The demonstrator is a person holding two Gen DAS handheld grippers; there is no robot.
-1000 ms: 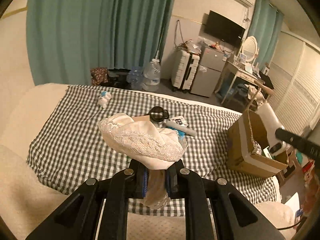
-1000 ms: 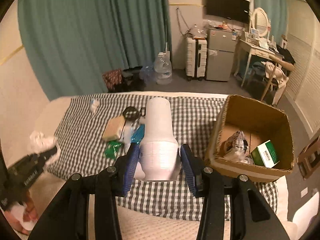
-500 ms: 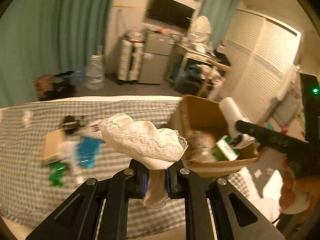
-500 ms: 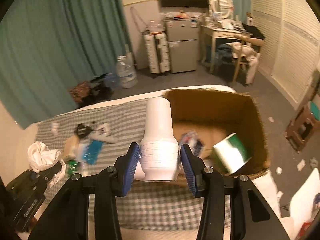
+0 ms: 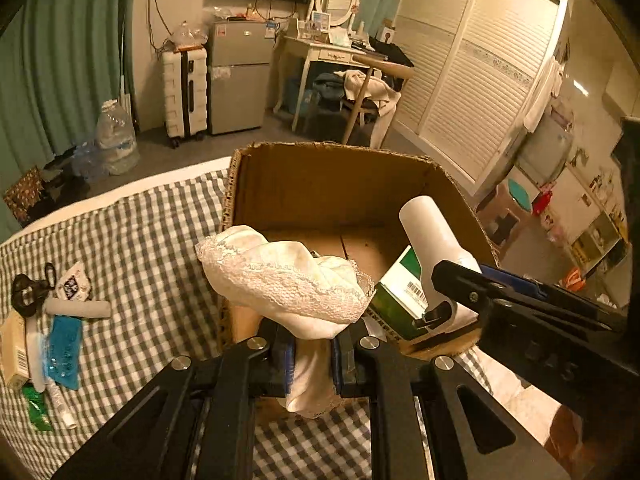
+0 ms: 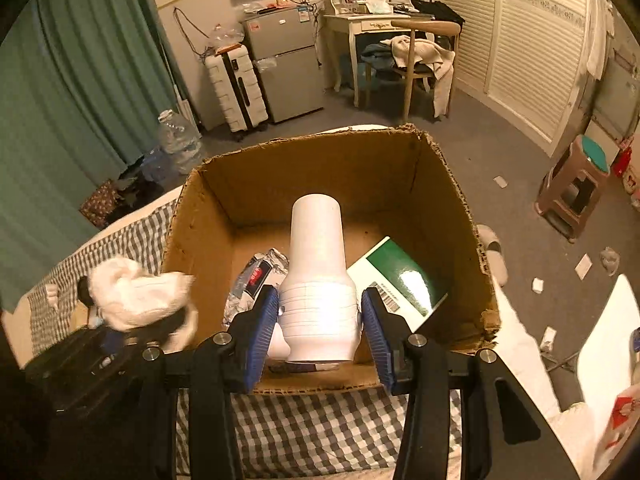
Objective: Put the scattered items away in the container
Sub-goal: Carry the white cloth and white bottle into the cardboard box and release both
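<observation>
You worked in dim, warm amber light that seemed to fall from overhead. Both fisheye views bent hard at the rims, where black corners closed in and the shuttered wardrobe doors [image 5: 472,92] bowed. A glare patch shone on the green box [image 6: 404,280] in the right wrist view. The white lace cloth [image 6: 132,300] was smeared with motion blur there, yet sharp in the left wrist view. Deep shadow filled the cardboard box's [image 6: 320,168] far wall. The teal curtain [image 5: 52,80] stayed murky.
</observation>
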